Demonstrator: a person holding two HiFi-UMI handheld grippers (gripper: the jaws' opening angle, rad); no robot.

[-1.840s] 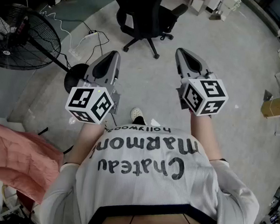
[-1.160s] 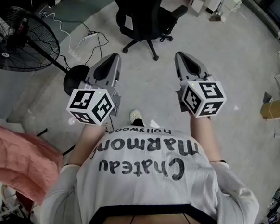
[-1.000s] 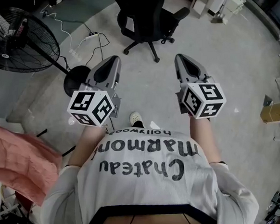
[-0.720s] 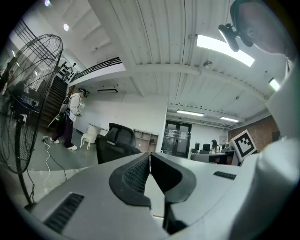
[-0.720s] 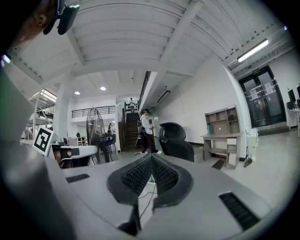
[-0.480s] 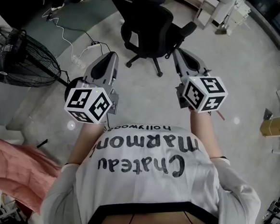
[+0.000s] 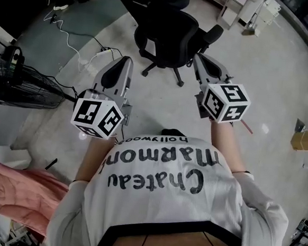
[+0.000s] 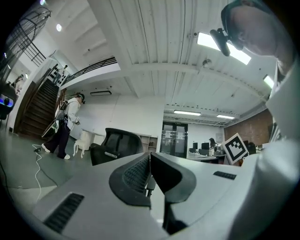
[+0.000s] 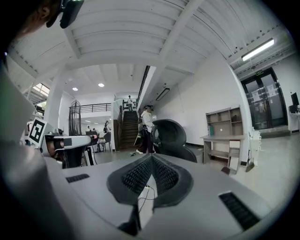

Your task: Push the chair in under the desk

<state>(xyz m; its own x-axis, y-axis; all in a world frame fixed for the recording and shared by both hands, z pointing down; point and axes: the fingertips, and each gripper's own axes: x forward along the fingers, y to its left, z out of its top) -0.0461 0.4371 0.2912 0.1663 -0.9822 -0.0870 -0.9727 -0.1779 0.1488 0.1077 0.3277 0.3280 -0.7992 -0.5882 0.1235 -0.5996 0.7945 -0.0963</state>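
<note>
The chair [image 7: 168,32] stands out on the open concrete floor at the far side, just beyond both gripper tips, and I see nothing over it, so it is not yet under any desk. It is a black office chair with a curved back, padded armrests and a star base on castors, so I judge it will roll easily and may swivel if pushed off-centre. The left gripper [image 7: 125,61] and right gripper [image 7: 198,57] are held side by side, roughly level, pointing at it. Each gripper view shows the jaws pressed together with nothing between them, which I take as deliberate: closed jaws make blunt pushers. The right tip sits near the chair's right armrest, though I cannot tell if it touches. Which desk is meant I cannot tell; pale furniture [image 7: 233,3] stands far right. To the left are a floor fan [image 7: 20,83] and a power strip with cables [image 7: 98,53], worth steering clear of, and a pink cloth [image 7: 23,195] lies near left
</note>
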